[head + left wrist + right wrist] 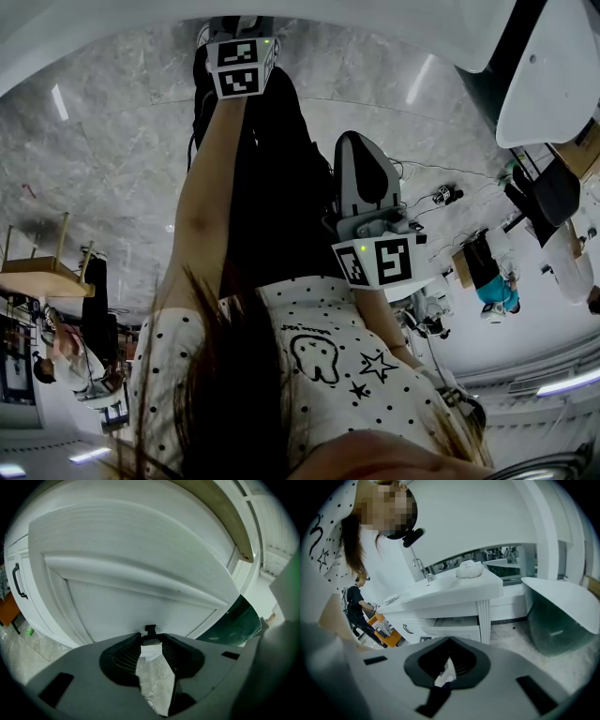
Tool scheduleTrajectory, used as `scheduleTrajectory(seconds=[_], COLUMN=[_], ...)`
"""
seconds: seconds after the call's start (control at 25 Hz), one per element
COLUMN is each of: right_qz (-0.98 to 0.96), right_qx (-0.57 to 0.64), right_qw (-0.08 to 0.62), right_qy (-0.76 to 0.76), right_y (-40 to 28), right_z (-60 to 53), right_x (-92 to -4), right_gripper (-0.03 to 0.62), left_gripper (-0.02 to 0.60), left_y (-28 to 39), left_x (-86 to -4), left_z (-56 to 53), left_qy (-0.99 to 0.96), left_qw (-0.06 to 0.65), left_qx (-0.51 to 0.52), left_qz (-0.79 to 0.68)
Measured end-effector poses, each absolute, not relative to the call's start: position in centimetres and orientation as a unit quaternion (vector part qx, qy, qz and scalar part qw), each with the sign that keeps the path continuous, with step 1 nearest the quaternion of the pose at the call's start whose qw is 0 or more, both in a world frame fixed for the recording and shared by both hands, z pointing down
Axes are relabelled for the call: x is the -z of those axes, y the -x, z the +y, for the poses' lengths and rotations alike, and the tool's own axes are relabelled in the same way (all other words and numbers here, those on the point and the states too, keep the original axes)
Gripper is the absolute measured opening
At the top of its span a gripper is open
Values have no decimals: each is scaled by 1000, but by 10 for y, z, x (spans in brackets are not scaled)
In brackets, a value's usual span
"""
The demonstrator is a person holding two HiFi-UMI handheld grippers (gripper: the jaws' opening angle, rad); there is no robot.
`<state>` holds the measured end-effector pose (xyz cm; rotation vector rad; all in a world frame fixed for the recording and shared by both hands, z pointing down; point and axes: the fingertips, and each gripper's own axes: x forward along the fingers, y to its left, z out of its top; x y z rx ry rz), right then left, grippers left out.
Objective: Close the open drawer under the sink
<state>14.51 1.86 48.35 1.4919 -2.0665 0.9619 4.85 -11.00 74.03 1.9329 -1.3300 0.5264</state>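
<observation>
The drawer (451, 631) is pictured pulled out from under the white sink surface (454, 590), just left of a fluted leg, in the right gripper view. A tap (421, 569) and a rounded white object (468, 569) are seen on top of that surface, and a white bathtub (555, 616) is seen on the floor to the right, apart from the unit.

The right tongs (449, 644) are held well back from the drawer and aimed toward it. Only a narrow gap is left between the jaws, and nothing is gripped. Something white and something dark below are glimpsed through the gap.

The left tongs (151, 639) are held close against a white panel (140, 564) with a raised moulding across it, the tips almost at its lower edge. Whether this panel is the drawer's own face cannot be told. The jaws are parted a little, wider toward the base, and nothing is held, with only grey marbled floor (157, 681) shown between the ribbed pads. A black handle (18, 581) is seen on a cabinet door at the far left.

In the head view, both arms are stretched out from a dotted white shirt (309, 356), the left reaching farther than the right. A person (356, 609) in dark clothes is seen in the background of the right gripper view.
</observation>
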Motion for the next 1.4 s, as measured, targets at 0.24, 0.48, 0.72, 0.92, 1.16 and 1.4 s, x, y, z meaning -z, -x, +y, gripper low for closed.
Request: scheduleTrajectory(seconds=[0.24,0.48,0.72,0.92,1.16,1.4], right_qz=[-741,-740,-738,-736,-734,-733], right_qx=[-345,-345,-345,-347,-348,-349], right_qw=[207,205,206,207,209,208], right_qy=[-538,-540,-542,-543,-545,-545], right_y=[-144,-148,-149,-151,-150,-151], right_z=[20,19,19,19,20,19], right_x=[-483,-481,-479,-481,-480,-481], right_gripper=[14,14,14,14,14,14], left_gripper=[141,141,141,141,141,141], left_y=[-46,-49,-50,-51,-49,-50], left_x=[-739,-738,-735,-736,-735,-735], left_z=[-110,-113,-118,-122,-123,-129], left_qy=[-750,-750,-750,-751,-749,-750], left_qw=[360,359,359,358,359,358], left_qx=[-203,-203,-202,-201,-198,-196], left_qz=[-516,-517,-518,-517,-520,-521])
